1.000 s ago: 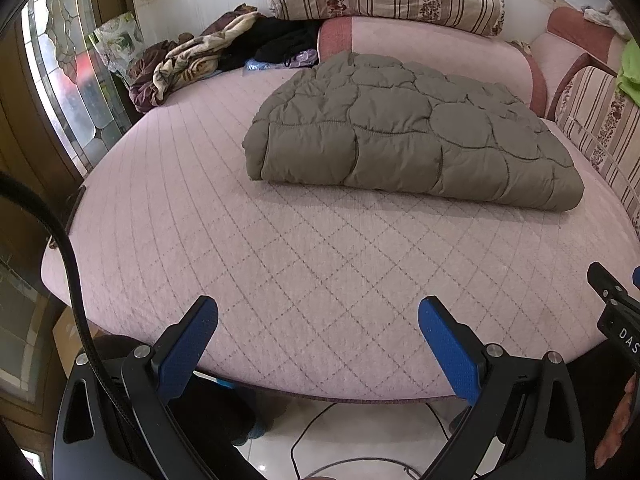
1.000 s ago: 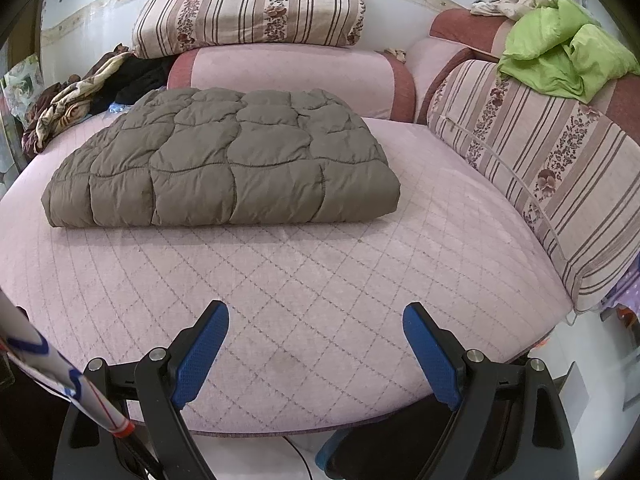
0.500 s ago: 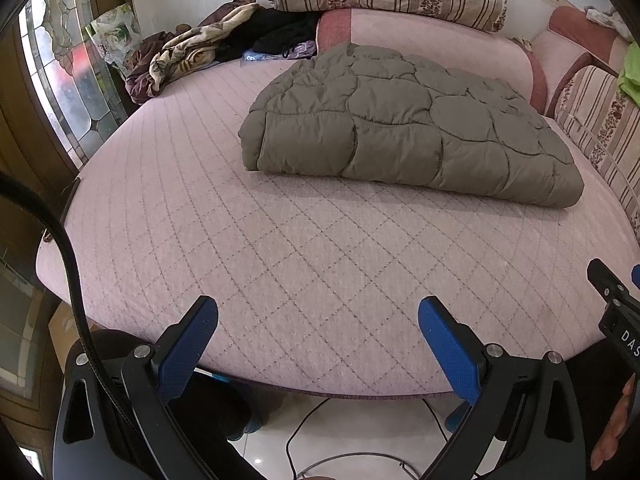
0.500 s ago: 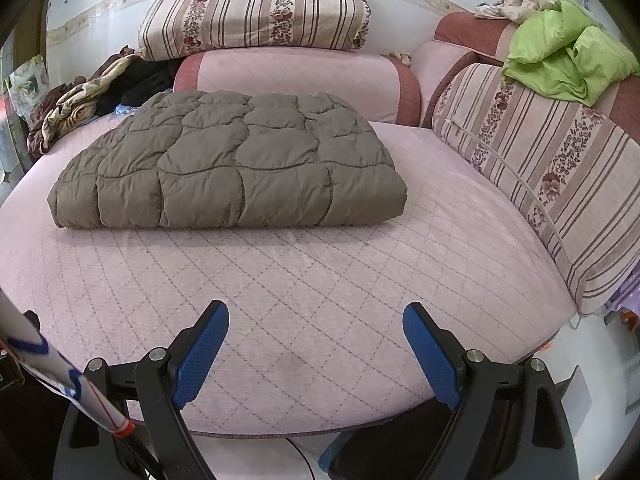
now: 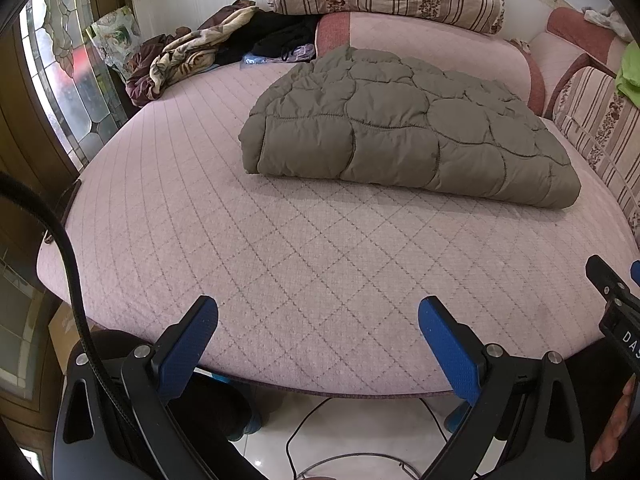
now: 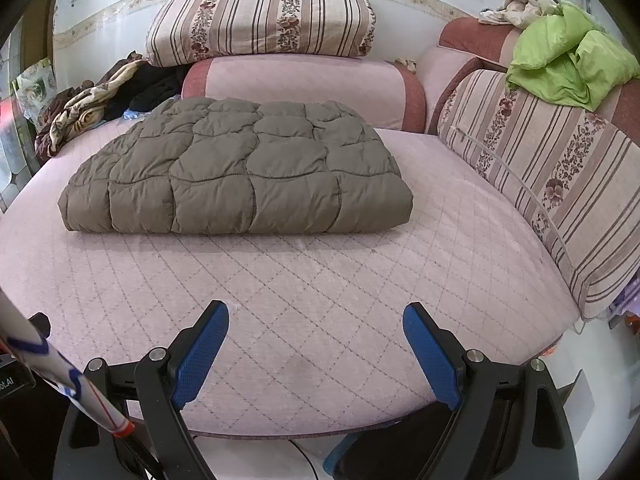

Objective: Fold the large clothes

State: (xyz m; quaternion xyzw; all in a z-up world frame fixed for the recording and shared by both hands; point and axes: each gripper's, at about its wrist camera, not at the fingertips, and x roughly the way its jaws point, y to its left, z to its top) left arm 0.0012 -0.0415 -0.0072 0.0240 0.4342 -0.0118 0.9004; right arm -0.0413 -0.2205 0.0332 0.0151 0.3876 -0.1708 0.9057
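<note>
A grey-brown quilted padded garment (image 5: 400, 128) lies folded into a thick rectangle on the round pink bed (image 5: 280, 260). It also shows in the right wrist view (image 6: 240, 176), lying flat on the bed (image 6: 320, 280). My left gripper (image 5: 318, 336) is open and empty over the bed's near edge, well short of the garment. My right gripper (image 6: 316, 340) is open and empty, also over the near edge. Part of the right gripper (image 5: 616, 308) shows at the right edge of the left wrist view.
A heap of clothes (image 5: 192, 56) lies at the back left beside a glass door (image 5: 68, 80). Striped cushions (image 6: 256, 20) and a pink backrest (image 6: 304, 88) ring the back. A green cloth (image 6: 568, 64) sits on the right backrest. Cables (image 5: 340, 440) lie on the white floor below.
Both grippers have moved slightly forward and lower toward the bed, so the folded garment looks a little nearer. Jaws have stayed open and the garment has not moved.
</note>
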